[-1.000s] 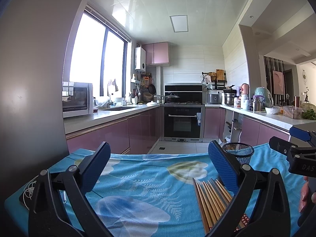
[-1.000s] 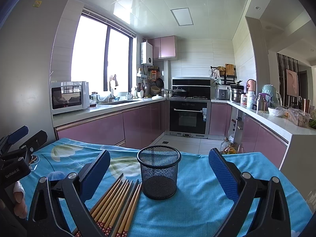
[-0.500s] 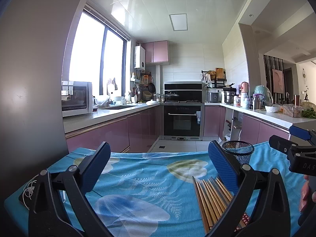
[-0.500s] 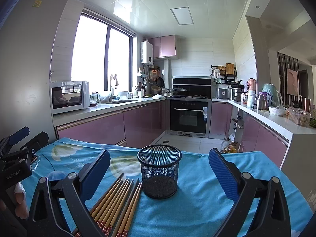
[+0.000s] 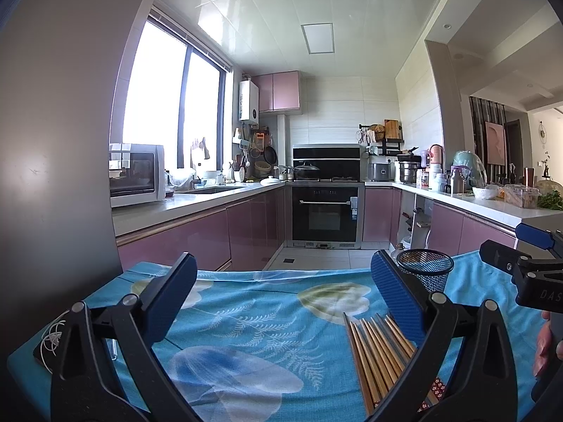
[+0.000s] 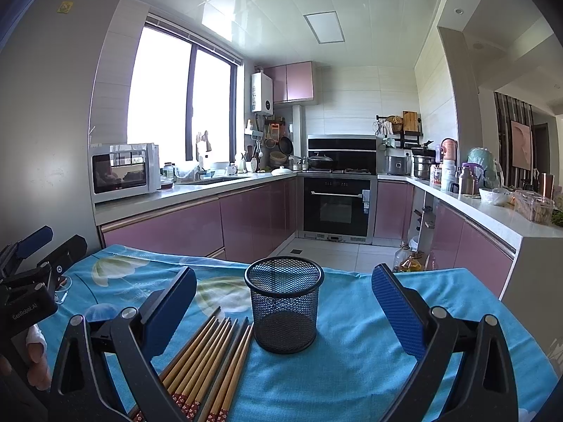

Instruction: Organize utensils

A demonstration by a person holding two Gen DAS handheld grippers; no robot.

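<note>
Several wooden chopsticks lie side by side on the blue floral tablecloth, just left of an upright black mesh cup. My right gripper is open above the table, with the cup between its blue pads and untouched. In the left wrist view the chopsticks lie at the lower right, partly behind my right finger, and the mesh cup stands beyond them. My left gripper is open over bare cloth, holding nothing.
The table's far edge drops to a tiled kitchen floor, with pink cabinets and an oven beyond. A grey fridge wall rises at the left. A white earphone cable lies at the table's left corner. A hand holds the left gripper.
Both views have tilted down very slightly, so the kitchen sits a little higher in frame. The chopsticks and the cup have not moved. Both grippers stay open.
</note>
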